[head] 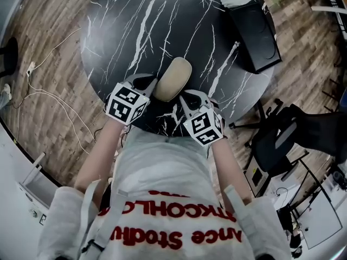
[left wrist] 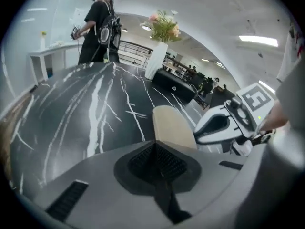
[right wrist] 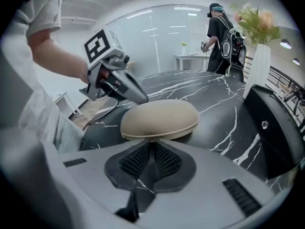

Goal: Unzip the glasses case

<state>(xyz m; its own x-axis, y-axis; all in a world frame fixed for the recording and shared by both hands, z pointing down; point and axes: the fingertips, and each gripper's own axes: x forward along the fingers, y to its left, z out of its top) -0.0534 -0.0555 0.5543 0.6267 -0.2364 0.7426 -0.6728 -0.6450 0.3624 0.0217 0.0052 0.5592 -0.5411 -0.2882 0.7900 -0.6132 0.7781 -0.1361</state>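
Flanking the glasses case, left tool and right tool sit closed, empty.

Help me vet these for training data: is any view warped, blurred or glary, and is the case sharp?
Head view: table rim bows, case sharp. Left gripper view: round dark corners, bright ceiling light but no washout. Right gripper view: same dark corners, case crisp, near shirt soft.

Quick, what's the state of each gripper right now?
Left gripper: closed, holding nothing.
Right gripper: closed, holding nothing, tips just short of the glasses case.
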